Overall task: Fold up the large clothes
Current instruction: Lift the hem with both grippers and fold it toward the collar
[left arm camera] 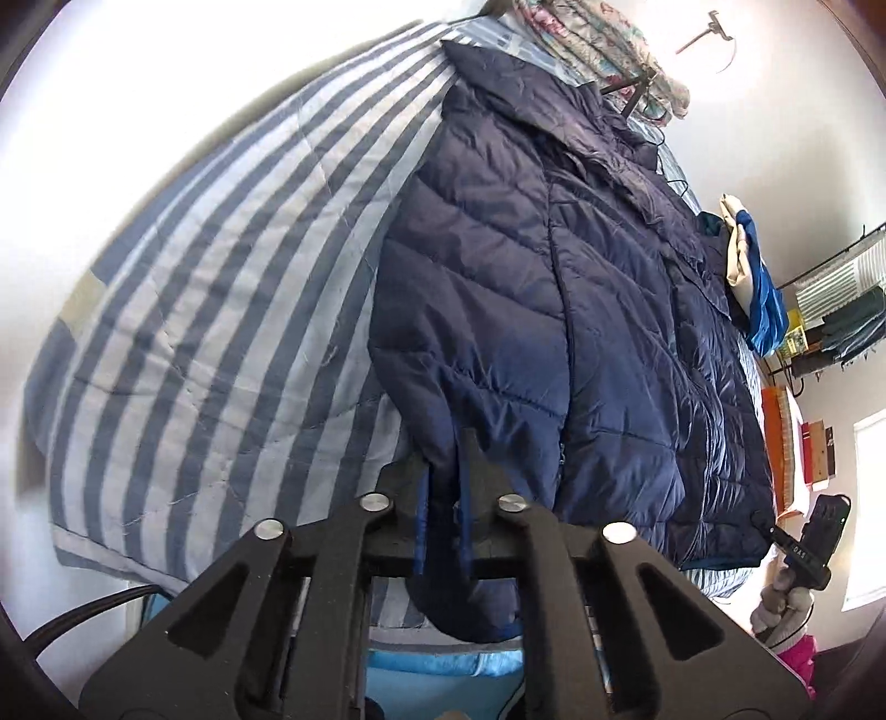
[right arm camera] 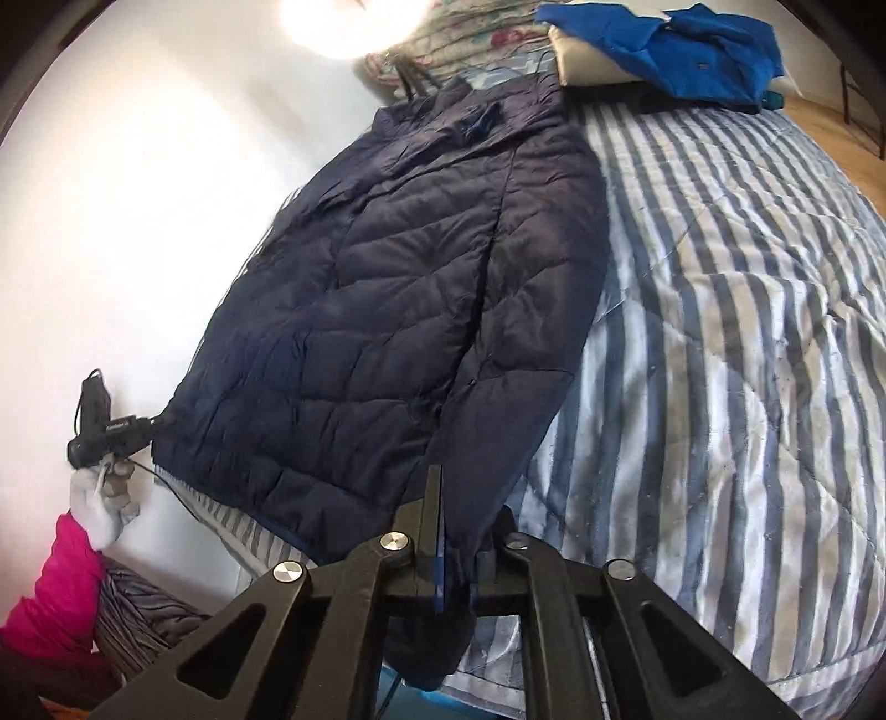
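Both tongs are clamped on the navy quilted jacket (left arm camera: 531, 288) — the left tongs (left arm camera: 443, 487) on the cuff end of one sleeve, the right tongs (right arm camera: 457, 548) on the cuff end of the other, dark fabric being pinched between the pads in each wrist view. The jacket is spread flat on a bed, its collar at the far end and its hem at the near edge, both sleeves laid down along the body. Under it a blue-and-white striped quilt (right arm camera: 720, 332) is seen, which covers the bed out to the sides. In the right wrist view the left tongs are seen at the jacket's hem corner, held by a gloved hand (right arm camera: 102, 498) — a pink sleeve (right arm camera: 55, 587) shows behind it. Near the collar a bright blue garment (right arm camera: 681, 50) is laid over a pale cushion, and a floral fabric (left arm camera: 587, 39) lies at the head of the bed.
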Demonstrator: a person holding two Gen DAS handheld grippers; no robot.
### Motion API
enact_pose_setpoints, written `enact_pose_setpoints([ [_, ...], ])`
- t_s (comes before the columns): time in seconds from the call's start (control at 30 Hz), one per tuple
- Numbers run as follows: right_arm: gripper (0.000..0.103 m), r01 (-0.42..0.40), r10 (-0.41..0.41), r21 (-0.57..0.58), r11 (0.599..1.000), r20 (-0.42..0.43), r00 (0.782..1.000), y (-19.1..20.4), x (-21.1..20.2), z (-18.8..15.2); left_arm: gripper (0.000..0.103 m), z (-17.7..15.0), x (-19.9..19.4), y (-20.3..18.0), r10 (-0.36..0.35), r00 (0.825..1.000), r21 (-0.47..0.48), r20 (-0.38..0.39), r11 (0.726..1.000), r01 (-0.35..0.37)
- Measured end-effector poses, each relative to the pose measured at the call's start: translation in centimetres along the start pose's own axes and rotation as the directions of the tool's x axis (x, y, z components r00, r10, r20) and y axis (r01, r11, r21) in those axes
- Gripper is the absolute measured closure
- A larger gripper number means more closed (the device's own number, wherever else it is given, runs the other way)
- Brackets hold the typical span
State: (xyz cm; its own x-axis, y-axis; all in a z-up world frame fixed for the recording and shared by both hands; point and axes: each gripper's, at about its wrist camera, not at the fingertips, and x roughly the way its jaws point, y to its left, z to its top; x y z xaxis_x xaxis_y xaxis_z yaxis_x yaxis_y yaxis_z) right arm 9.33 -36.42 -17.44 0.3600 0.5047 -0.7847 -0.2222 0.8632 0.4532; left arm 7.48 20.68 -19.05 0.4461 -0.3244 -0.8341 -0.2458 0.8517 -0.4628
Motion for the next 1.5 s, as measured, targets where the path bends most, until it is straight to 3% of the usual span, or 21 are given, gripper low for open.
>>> enact_pose_setpoints([
  [0.03,0.086,0.004,-0.004,0.004,1.0,-0.005,1.0,-0.1,0.1,0.0,0.062,-0.1,0.3,0.2,-0.007,1.0,-0.01,-0.014,1.0,0.006],
  [0.07,0.066,-0.004,0.004,0.014,1.0,-0.013,1.0,-0.4,0.3,0.0,0.058,-0.2,0.7,0.4,-0.02,0.999,-0.024,-0.025,1.0,0.02],
  [0.13,0.062,-0.011,0.013,0.035,0.999,-0.04,0.999,-0.9,1.0,-0.2,0.064,-0.7,1.6,0.2,-0.013,0.999,-0.022,-0.052,1.0,0.011],
  [0.17,0.065,-0.005,0.007,0.031,0.999,-0.057,0.998,-1.0,1.4,-0.4,0.086,-0.9,1.9,0.0,-0.003,0.998,-0.014,-0.056,1.0,0.002],
  [0.2,0.079,-0.005,0.007,0.027,1.0,-0.069,0.998,-0.9,1.7,-0.6,0.094,-0.9,2.0,-0.3,0.0,0.999,-0.009,-0.05,1.0,0.0],
  [0.3,0.098,-0.016,0.017,0.012,1.0,-0.073,0.997,-0.6,1.8,-0.5,0.098,-0.7,0.9,-1.5,-0.012,1.0,0.017,-0.001,1.0,0.012],
  [0.37,0.1,-0.037,0.037,0.01,0.999,-0.041,0.998,-0.3,0.9,0.0,0.099,-0.2,-0.3,-2.3,-0.044,0.998,0.022,0.036,0.999,0.043],
  [0.67,0.101,-0.02,0.027,-0.056,0.998,0.14,0.99,2.7,-3.9,4.5,0.101,3.9,-4.7,-5.9,-0.109,0.981,0.067,0.159,0.993,0.099],
  [0.93,0.102,0.051,-0.029,-0.096,0.994,0.226,0.974,4.5,-6.2,11.2,0.101,9.8,-6.6,-10.2,-0.074,0.963,0.145,0.26,0.989,0.037],
  [1.2,0.102,0.115,-0.081,-0.117,0.987,0.263,0.961,4.6,-4.8,18.6,0.101,15.8,-4.2,-12.3,-0.048,0.956,0.152,0.29,0.988,0.003],
  [1.5,0.102,0.171,-0.149,-0.073,0.982,0.245,0.958,2.5,0.3,26.7,0.101,23.2,1.8,-13.1,0.026,0.957,0.14,0.289,0.988,-0.069],
])
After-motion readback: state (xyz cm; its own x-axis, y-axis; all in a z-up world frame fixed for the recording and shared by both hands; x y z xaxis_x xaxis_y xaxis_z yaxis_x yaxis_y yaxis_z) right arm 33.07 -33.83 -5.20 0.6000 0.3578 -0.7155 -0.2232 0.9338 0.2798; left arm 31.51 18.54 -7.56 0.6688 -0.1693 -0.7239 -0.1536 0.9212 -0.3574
